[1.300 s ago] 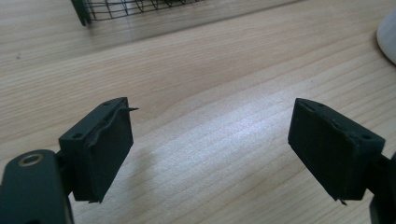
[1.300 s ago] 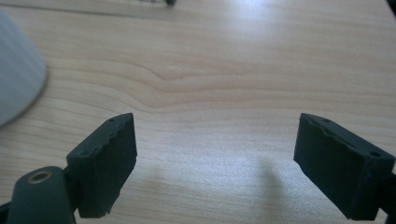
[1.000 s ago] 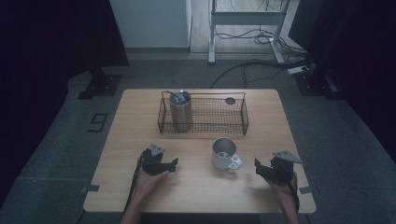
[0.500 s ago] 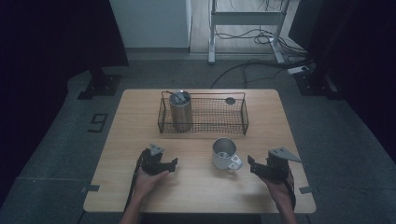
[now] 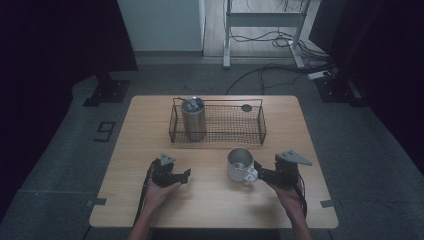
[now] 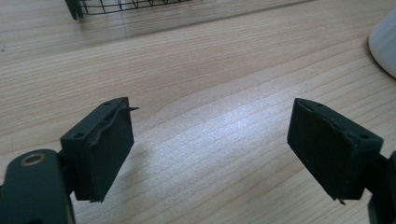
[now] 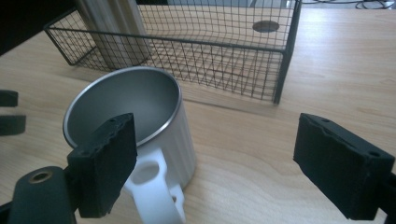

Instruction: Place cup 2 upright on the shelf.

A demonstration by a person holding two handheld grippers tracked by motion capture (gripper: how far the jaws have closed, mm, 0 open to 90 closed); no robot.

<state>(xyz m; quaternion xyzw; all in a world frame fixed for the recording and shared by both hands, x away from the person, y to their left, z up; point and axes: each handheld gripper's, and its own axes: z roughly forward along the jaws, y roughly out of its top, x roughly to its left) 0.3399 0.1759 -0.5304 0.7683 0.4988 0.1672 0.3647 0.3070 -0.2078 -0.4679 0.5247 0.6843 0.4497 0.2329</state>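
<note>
One white mug [image 7: 135, 135] sits just ahead of the right gripper [image 7: 219, 163], jaws spread, handle by one jaw; left gripper [image 6: 219, 154] gapes over bare table [image 6: 210, 84]; one wire basket [image 7: 219, 51] beyond, one steel tumbler [image 5: 193, 119] inside

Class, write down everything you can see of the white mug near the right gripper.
The white mug stands upright on the wooden table, in front of the wire basket. Its outside is white and faintly ribbed, its inside looks like bare metal and seems empty. Its chunky white handle points toward the right gripper, whose open jaws are not touching it.
</note>
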